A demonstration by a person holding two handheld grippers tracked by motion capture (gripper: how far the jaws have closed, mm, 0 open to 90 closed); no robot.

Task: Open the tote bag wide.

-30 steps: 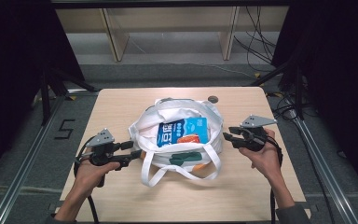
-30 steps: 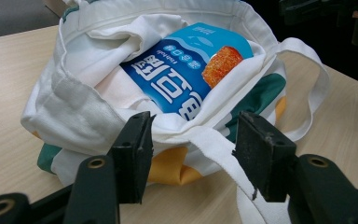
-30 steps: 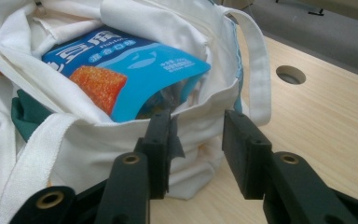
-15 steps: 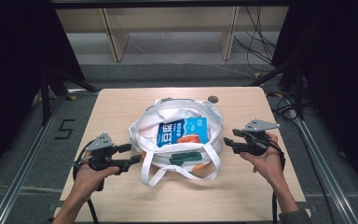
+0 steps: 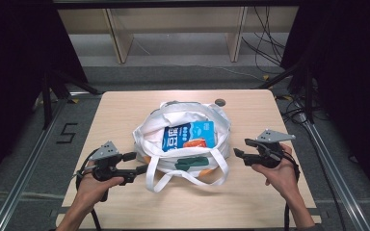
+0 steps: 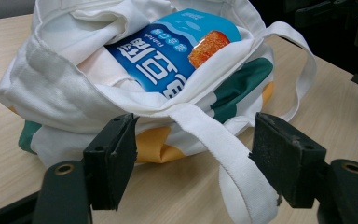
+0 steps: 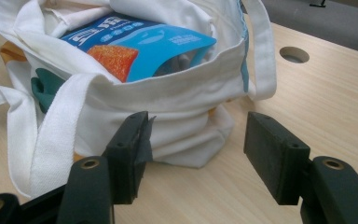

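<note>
Only white characters mark the blue packet [image 5: 189, 135] inside the tote bag [image 5: 156, 126].

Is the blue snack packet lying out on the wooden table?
No, the blue snack packet sits inside the open white cloth bag, poking out of its top.

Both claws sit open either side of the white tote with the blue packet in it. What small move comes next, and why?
Probably ease the left claw forward and close on the white fabric strap of the white cloth tote bag. That strap lies between its open jaws, ungripped; the right claw is open beside the bag.
</note>
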